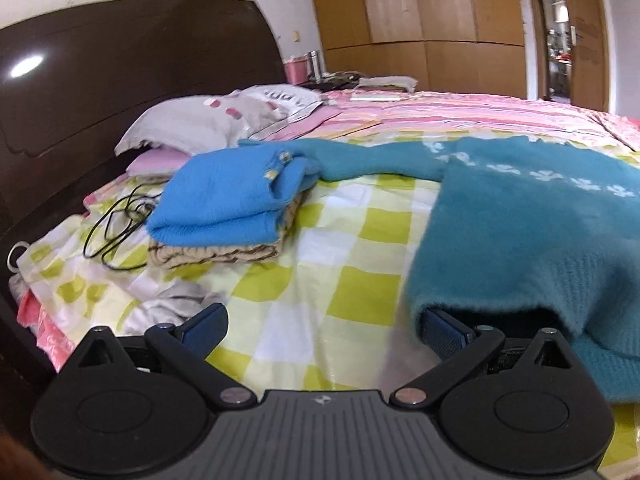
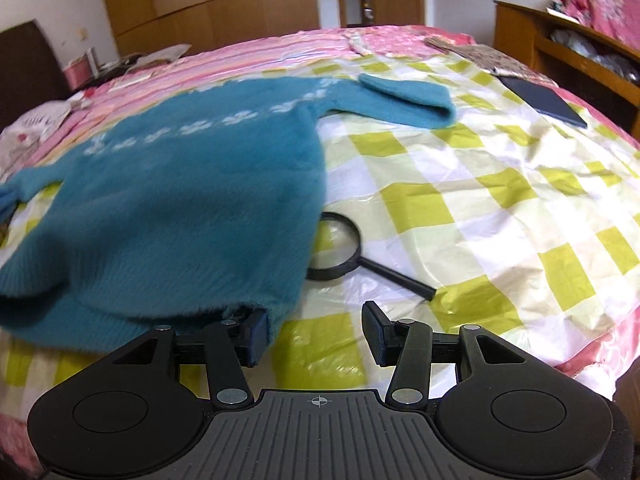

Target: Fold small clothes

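Observation:
A fluffy teal sweater (image 1: 520, 220) with a band of white flowers lies spread on the green-and-white checked sheet (image 1: 320, 280), its sleeves stretched out to both sides. My left gripper (image 1: 324, 328) is open wide at the sweater's lower left corner. The hem drapes over its right finger, and only sheet shows between the pads. In the right wrist view the same sweater (image 2: 180, 184) fills the left half. My right gripper (image 2: 316, 332) is open at the lower right corner, with the hem lying over its left finger (image 2: 256, 334). A folded bright blue sweater (image 1: 224, 200) rests on a folded beige knit.
A black magnifying glass (image 2: 336, 248) lies partly under the sweater's right edge. A dark flat book (image 2: 544, 100) sits further right on the bed. A black cable (image 1: 116, 224) and pillows (image 1: 208, 120) lie near the dark headboard (image 1: 120, 60). Wooden wardrobes stand behind.

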{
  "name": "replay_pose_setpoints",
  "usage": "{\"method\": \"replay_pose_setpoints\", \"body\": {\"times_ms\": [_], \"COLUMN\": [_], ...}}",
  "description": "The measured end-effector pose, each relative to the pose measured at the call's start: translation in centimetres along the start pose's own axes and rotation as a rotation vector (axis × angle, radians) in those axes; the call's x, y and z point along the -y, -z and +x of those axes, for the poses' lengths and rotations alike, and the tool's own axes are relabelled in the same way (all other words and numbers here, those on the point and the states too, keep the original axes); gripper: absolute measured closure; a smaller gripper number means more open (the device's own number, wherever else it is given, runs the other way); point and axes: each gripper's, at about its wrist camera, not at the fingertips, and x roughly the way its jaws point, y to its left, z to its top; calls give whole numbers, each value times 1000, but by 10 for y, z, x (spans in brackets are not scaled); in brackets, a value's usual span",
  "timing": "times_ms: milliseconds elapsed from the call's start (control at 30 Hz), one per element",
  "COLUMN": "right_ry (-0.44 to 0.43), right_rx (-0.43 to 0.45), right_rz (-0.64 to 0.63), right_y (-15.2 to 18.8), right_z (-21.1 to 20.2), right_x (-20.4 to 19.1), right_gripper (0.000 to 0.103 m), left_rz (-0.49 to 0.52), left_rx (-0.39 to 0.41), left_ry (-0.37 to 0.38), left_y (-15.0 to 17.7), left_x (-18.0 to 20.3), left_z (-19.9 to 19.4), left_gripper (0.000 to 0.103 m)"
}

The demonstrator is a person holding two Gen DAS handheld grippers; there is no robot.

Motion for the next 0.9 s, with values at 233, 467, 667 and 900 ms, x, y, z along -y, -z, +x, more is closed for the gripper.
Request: {"method": "replay_pose_setpoints", "body": {"times_ms": [233,467,667,900], "right_ry": [-43,-37,-67,-48], "right_rx": [19,31,9,-18], "right_rz": [198,101,142,149], "right_y": [3,11,0,6], "right_z": [-5,-16,-14,-13], "right_x": [27,11,20,26], "right_gripper": [57,55,53,52], "left_rz": [73,80,112,238], "left_rx": [67,52,12,-114], "left_ry": [-40,44,94,68], "left_y": [5,-4,-4,17], "left_x": [1,9,29,40], "left_z": [-13,-3,15,38], "left_gripper": [0,0,0,0]}}
